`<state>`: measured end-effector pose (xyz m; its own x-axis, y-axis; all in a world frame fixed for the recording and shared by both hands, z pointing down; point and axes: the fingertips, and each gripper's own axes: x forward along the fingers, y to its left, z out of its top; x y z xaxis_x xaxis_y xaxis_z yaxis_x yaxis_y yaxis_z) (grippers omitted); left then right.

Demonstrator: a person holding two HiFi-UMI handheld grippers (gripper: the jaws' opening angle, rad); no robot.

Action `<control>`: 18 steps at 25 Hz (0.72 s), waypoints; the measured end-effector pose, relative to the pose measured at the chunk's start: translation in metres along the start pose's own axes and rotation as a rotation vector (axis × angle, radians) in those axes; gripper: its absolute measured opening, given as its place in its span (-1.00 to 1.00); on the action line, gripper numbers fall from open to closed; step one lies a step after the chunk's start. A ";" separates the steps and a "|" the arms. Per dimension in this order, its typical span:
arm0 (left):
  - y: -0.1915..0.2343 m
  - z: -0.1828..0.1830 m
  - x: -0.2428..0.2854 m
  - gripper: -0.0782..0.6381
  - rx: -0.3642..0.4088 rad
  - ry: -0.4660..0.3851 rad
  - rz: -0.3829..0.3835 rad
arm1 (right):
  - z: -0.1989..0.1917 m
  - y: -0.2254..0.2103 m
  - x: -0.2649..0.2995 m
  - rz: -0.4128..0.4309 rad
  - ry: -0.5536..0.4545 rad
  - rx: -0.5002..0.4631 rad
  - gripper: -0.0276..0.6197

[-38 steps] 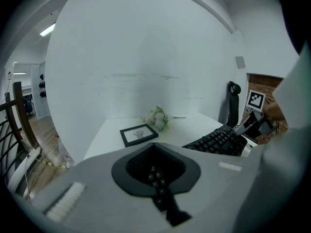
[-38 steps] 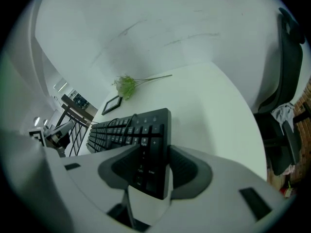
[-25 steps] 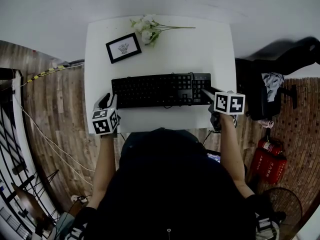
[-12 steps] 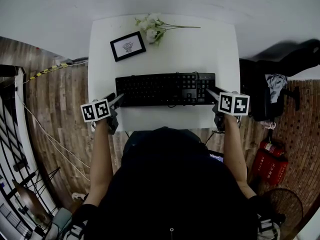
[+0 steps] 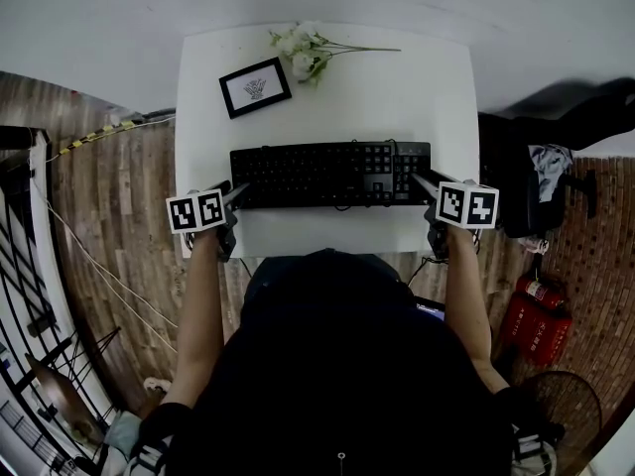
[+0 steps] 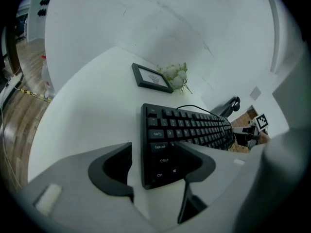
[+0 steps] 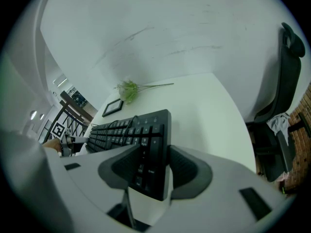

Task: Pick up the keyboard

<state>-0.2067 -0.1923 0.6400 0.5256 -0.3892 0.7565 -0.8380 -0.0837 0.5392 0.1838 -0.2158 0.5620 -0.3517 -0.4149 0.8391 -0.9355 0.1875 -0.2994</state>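
A black keyboard (image 5: 327, 174) lies across the white table (image 5: 397, 97), nearer its front edge. My left gripper (image 5: 231, 198) is at the keyboard's left end (image 6: 160, 152). Its jaws are opening; they straddle the front left corner, and the left pad (image 6: 114, 171) stands a little clear of the edge. At the right end is my right gripper (image 5: 427, 191), its jaws apart around the number-pad corner (image 7: 153, 144). One pad (image 7: 126, 166) lies over the keys, the other (image 7: 187, 171) close beside the right edge.
A framed picture (image 5: 255, 88) and a sprig of white flowers (image 5: 303, 56) lie behind the keyboard. A dark office chair (image 5: 536, 196) stands right of the table, with red fire extinguishers (image 5: 531, 320) on the floor. A white wall is behind.
The left gripper has rolled so that its marker cube faces up, has sunk a little to the keyboard's left end, and its jaws have spread. The right gripper and keyboard have kept still.
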 end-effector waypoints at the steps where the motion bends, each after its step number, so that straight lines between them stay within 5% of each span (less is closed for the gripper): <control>1: 0.000 0.000 0.001 -0.01 0.005 0.003 0.008 | 0.000 0.000 0.000 -0.001 0.001 0.000 -0.31; 18: -0.005 0.002 0.005 -0.15 0.016 0.014 0.023 | -0.002 -0.001 0.002 -0.015 0.008 0.009 -0.31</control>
<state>-0.1998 -0.1954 0.6407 0.5082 -0.3783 0.7737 -0.8520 -0.0894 0.5159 0.1841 -0.2145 0.5646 -0.3375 -0.4107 0.8470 -0.9409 0.1736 -0.2907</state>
